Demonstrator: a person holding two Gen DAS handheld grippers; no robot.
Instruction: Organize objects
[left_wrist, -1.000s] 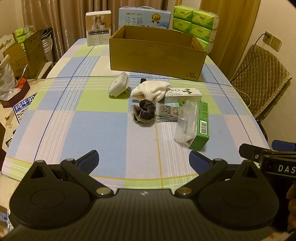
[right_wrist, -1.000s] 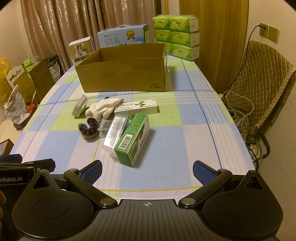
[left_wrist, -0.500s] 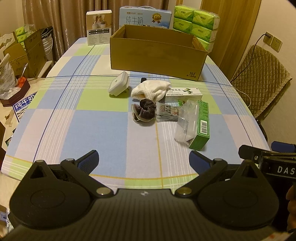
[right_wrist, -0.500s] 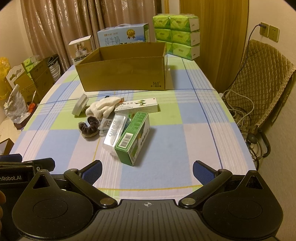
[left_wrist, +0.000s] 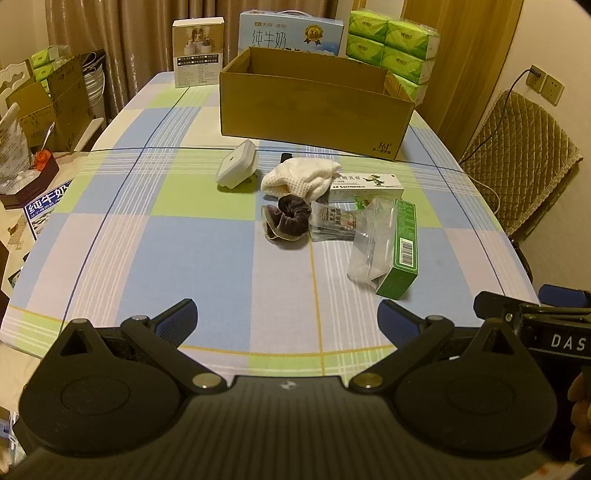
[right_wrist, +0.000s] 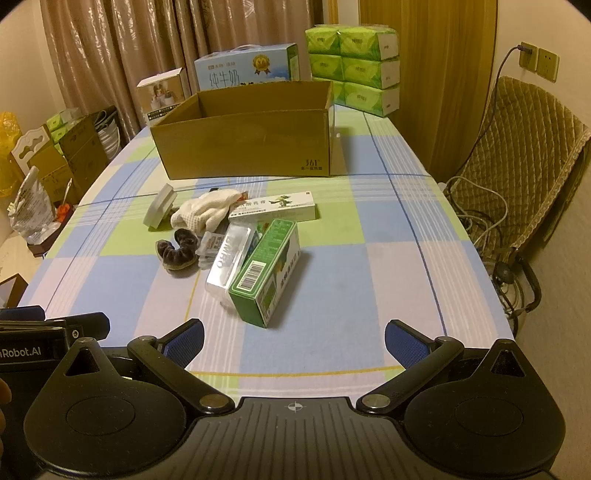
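The left claw (left_wrist: 284, 317) is held released above the near edge of the surface (left_wrist: 207, 251), with its blue-padded fingers (left_wrist: 176, 320) spread wide and nothing between them. The right claw (right_wrist: 293, 338) is likewise released and unloaded, and is positioned just beside the left one at the same edge.

A cluster of objects is located at the middle of the surface, well apart from both claws. A green carton (right_wrist: 267, 271) is laid on its side nearest the claws, and a clear plastic package (right_wrist: 229, 264) is pressed against its left face. A long white tube box (right_wrist: 275, 208) is laid crosswise behind them. A white knitted glove (right_wrist: 207, 208) is placed to the left of the tube box, and a dark scrunchie (right_wrist: 177, 251) is placed in front of the glove. A small printed sachet (left_wrist: 334, 221) is seen between the scrunchie and the clear package. A white plug adapter (left_wrist: 236, 168) is propped on its edge at the left end of the cluster.

An open cardboard box (right_wrist: 251, 146) is positioned behind the cluster. Its interior floor cannot be seen.
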